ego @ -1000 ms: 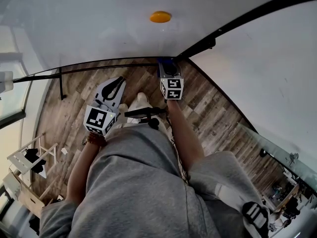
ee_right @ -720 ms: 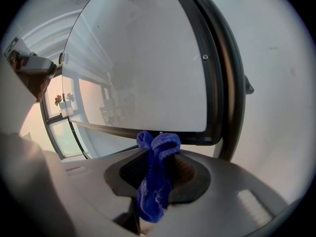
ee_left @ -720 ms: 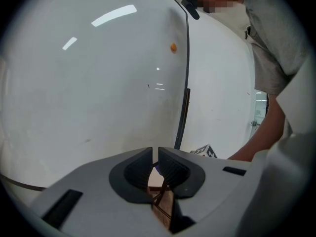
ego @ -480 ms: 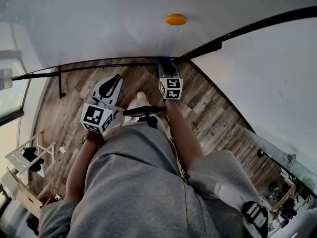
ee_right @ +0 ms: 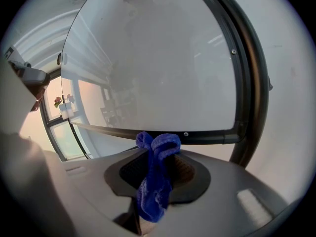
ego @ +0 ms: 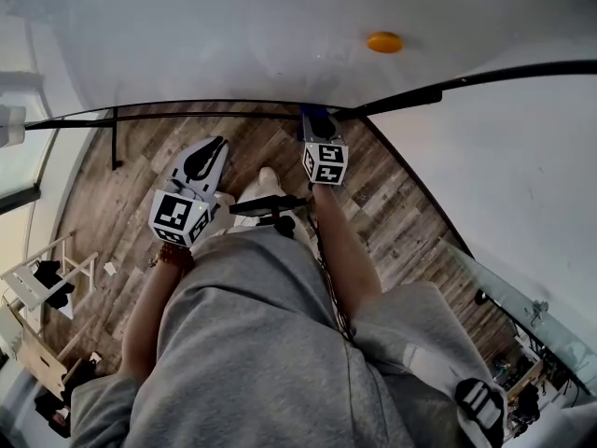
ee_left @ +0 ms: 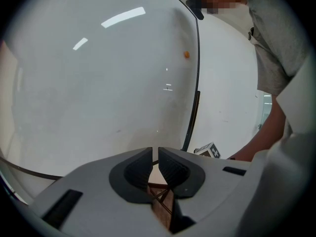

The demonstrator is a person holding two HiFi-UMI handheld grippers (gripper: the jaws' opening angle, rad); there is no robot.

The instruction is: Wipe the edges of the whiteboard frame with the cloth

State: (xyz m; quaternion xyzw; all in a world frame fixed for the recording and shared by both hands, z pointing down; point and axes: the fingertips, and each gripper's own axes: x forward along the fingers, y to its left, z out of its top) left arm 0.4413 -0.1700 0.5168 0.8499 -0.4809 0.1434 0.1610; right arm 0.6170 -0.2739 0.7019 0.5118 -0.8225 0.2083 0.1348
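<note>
The whiteboard (ego: pixel 233 35) fills the top of the head view, and an orange magnet (ego: pixel 384 42) sticks to it. Its black frame (ego: pixel 205 115) runs along the lower edge and meets the side edge at a corner. My right gripper (ego: pixel 314 122) is at that corner, shut on a blue cloth (ee_right: pixel 155 177) that bunches above its jaws. In the right gripper view the frame's lower bar (ee_right: pixel 197 135) and side bar (ee_right: pixel 252 83) lie just ahead. My left gripper (ego: pixel 207 155) hangs lower left over the floor, away from the frame. Its jaws (ee_left: pixel 158 158) stand almost together with nothing between them.
Wooden floor (ego: pixel 401 213) lies below the board. A black stand post (ego: pixel 114 143) drops from the frame at left, and a black base foot (ego: pixel 270 207) sits by my shoes. A white rack (ego: pixel 42 283) and cardboard box (ego: pixel 37 357) stand lower left. A white wall (ego: pixel 522 175) is at right.
The view has swung left, so the magnet and the frame's side bar sit further right. The right gripper stays at the frame's corner; the left gripper has barely shifted.
</note>
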